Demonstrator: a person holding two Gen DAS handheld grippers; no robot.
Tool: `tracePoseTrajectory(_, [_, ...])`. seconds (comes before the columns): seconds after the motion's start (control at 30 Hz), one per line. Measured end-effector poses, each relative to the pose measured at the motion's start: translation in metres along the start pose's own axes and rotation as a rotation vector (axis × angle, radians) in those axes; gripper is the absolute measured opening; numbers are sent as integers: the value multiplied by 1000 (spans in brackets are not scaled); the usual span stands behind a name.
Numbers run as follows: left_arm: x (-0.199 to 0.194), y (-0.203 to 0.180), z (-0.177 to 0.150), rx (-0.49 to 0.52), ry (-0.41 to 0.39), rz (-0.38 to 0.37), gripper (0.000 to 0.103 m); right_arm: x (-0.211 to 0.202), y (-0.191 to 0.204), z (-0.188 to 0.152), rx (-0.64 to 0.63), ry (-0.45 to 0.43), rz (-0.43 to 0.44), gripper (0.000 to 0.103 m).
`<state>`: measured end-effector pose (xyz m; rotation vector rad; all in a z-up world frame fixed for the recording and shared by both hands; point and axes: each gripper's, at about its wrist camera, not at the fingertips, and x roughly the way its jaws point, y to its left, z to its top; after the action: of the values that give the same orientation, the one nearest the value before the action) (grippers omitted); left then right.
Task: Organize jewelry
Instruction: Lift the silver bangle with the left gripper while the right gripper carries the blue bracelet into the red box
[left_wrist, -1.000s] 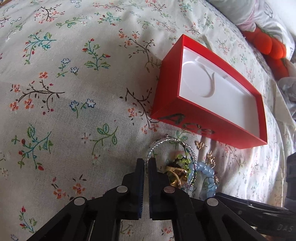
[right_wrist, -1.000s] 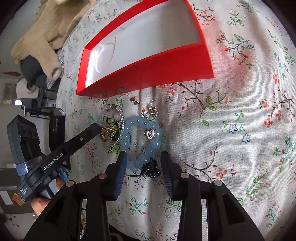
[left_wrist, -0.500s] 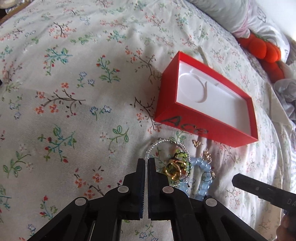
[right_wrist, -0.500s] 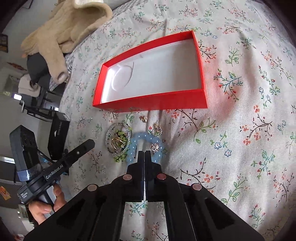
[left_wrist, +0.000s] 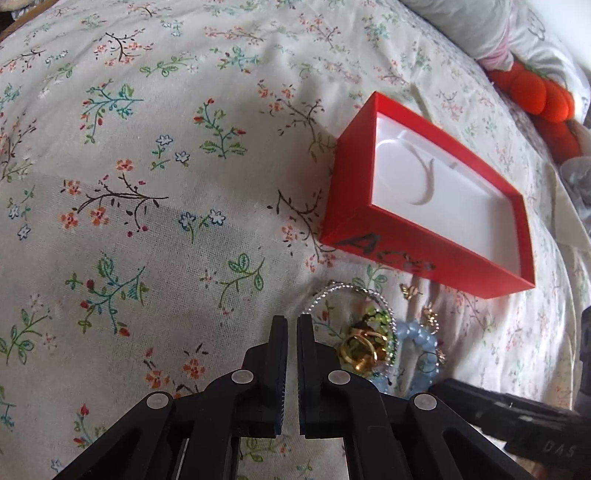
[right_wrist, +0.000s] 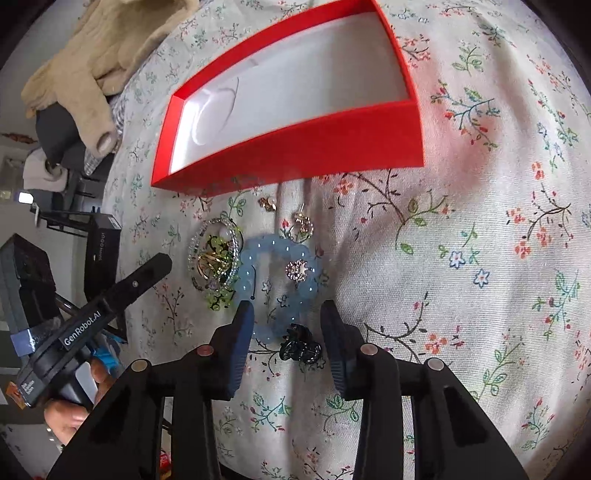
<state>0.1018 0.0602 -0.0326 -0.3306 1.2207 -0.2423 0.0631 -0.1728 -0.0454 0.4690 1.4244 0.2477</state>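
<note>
A red box (left_wrist: 347, 206) with a white insert lies open on the floral bedspread; the right wrist view shows the red box (right_wrist: 295, 151) too. In front of it lies a jewelry pile: a blue bead bracelet (right_wrist: 247, 273), a silver bangle (right_wrist: 195, 251), a gold ring (left_wrist: 360, 350), a star brooch (right_wrist: 297, 269) and small earrings (right_wrist: 303, 223). My right gripper (right_wrist: 287, 310) hangs low over the bracelet's near edge and a black hair clip (right_wrist: 299, 345). Its jaws are opening, and the pads touch neither. My left gripper (left_wrist: 292, 325) is shut and empty, just left of the pile.
A beige knitted garment (right_wrist: 74, 74) lies at the bed's far left edge, with dark furniture below it. An orange plush toy (left_wrist: 532, 96) and a pillow (left_wrist: 480, 29) sit beyond the box. Bare bedspread stretches left of the left gripper and right of the pile.
The right gripper stood open over the clip, then shut and drew back from the pile. Now it is low again with its jaws apart. The left gripper stays shut.
</note>
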Motion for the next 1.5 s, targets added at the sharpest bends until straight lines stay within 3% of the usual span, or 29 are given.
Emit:
tracePoseTrajectory(0.13, [7, 1, 1, -7, 9, -3, 1, 12, -1, 2, 14, 3, -9, 27])
tracePoseTrajectory(0.27, [11, 4, 2, -29, 10, -15, 21, 17, 1, 3, 4, -26, -32, 15])
tracePoseTrajectory(0.43, [13, 2, 3, -35, 15, -20, 22, 14, 8, 1, -59, -49, -88, 13])
tracePoseTrajectory(0.63, [18, -5, 4, -18, 20, -20, 19, -8, 15, -1, -80, -85, -65, 12])
tracePoseTrajectory(0.7, [20, -9, 5, -11, 27, -20, 4, -17, 16, -1, -80, -99, -48, 12])
tracePoseTrajectory(0.77, [22, -11, 5, -8, 34, -18, 0, -26, 15, 0, -74, -114, -34, 12])
tracePoseTrajectory(0.97, [5, -13, 3, -5, -20, -10, 0, -48, 8, 3, -46, -150, -4, 12])
tracePoseTrajectory(1.5, [-56, -63, 9, 132, -143, -36, 0, -92, 8, 4, -59, -238, 49, 12])
